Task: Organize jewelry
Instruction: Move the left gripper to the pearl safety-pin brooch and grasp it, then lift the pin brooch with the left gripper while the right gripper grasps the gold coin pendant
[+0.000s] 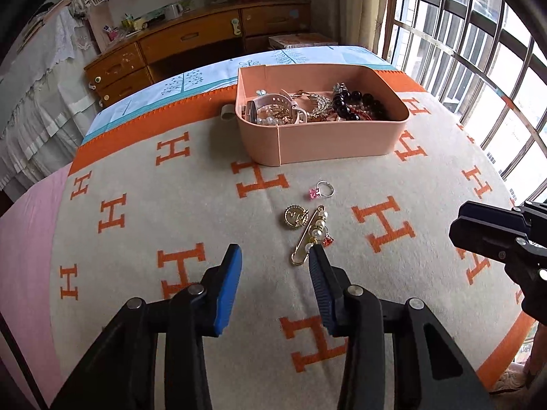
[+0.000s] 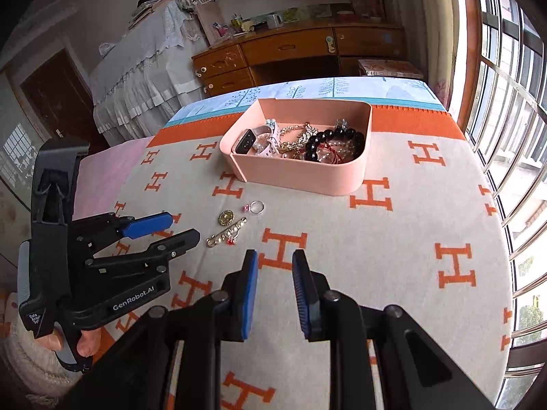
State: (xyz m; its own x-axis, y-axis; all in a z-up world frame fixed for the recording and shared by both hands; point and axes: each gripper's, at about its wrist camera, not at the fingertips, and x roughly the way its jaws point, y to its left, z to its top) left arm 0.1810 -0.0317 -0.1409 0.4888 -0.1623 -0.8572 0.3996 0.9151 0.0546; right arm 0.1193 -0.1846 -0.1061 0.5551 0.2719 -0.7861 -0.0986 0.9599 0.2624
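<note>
Three loose pieces lie on the H-patterned blanket (image 1: 136, 177): a silver ring with a pink stone (image 1: 321, 189) (image 2: 256, 206), a round gold brooch (image 1: 296, 217) (image 2: 226, 218), and a gold safety-pin brooch with pearls (image 1: 312, 235) (image 2: 225, 234). Behind them stands a pink box (image 1: 328, 143) (image 2: 301, 177) holding a watch, black beads, pearls and gold chains. My left gripper (image 1: 275, 251) (image 2: 183, 228) is open, with its right fingertip just over the pin's near end and nothing between the pads. My right gripper (image 2: 276, 254) (image 1: 459, 220) hovers to the right, its jaws narrowly apart and holding nothing.
The blanket covers a bed whose far edge shows a blue tree-print sheet (image 1: 191, 82). A wooden desk (image 1: 191, 37) stands beyond it, and a barred window (image 1: 478, 68) runs along the right. A pink sheet (image 1: 24, 239) shows at the left.
</note>
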